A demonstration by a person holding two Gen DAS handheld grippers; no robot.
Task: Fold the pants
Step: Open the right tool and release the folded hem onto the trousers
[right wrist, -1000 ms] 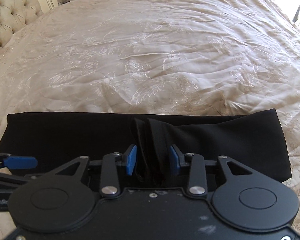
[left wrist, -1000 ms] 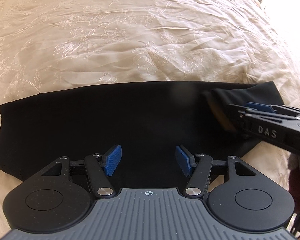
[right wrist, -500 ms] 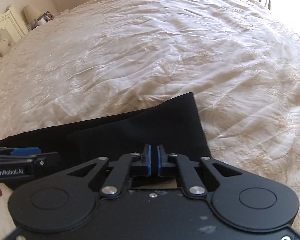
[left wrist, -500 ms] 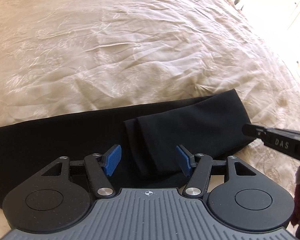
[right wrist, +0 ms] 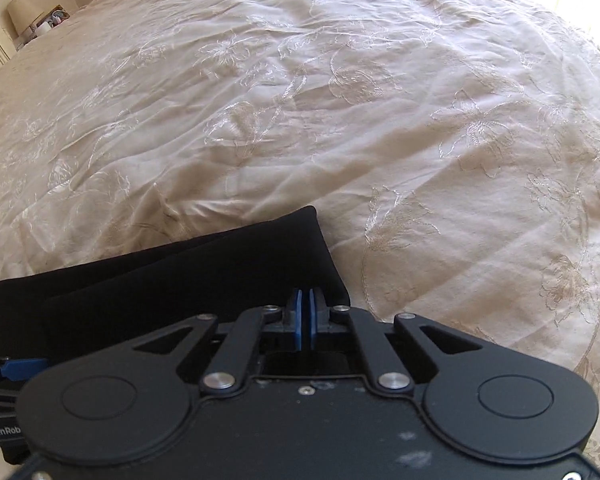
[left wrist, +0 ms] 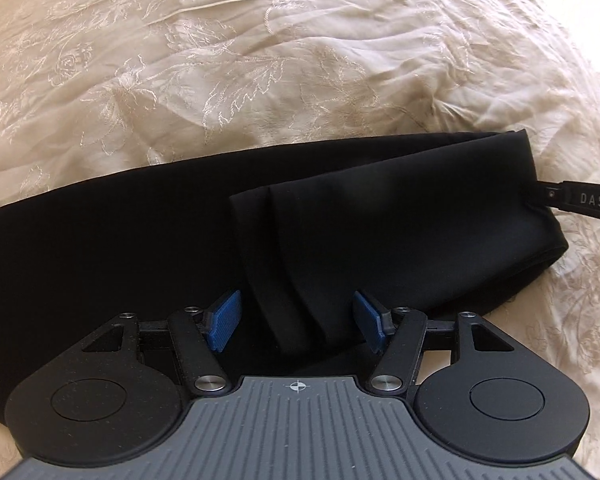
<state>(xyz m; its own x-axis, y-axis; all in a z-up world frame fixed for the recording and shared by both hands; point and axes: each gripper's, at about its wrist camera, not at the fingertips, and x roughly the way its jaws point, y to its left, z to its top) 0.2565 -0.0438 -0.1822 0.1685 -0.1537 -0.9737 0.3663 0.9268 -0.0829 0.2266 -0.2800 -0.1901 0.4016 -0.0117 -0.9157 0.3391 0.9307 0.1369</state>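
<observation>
A pair of black, smooth-fabric pants was laid as a long band across the near part of a bed covered by a cream bedspread embroidered with flowers, close to the bed's near edge. One end of the band had been doubled back over the rest, so that a folded edge was formed at the right end and a loose hem was left lying across the middle.

The left gripper was held released above that hem, its blue pads spread wide on either side of the cloth and not pressed against it.

The right gripper was clenched at the folded right end, its blue pads brought together; whether cloth was pinched between them could not be told.
</observation>
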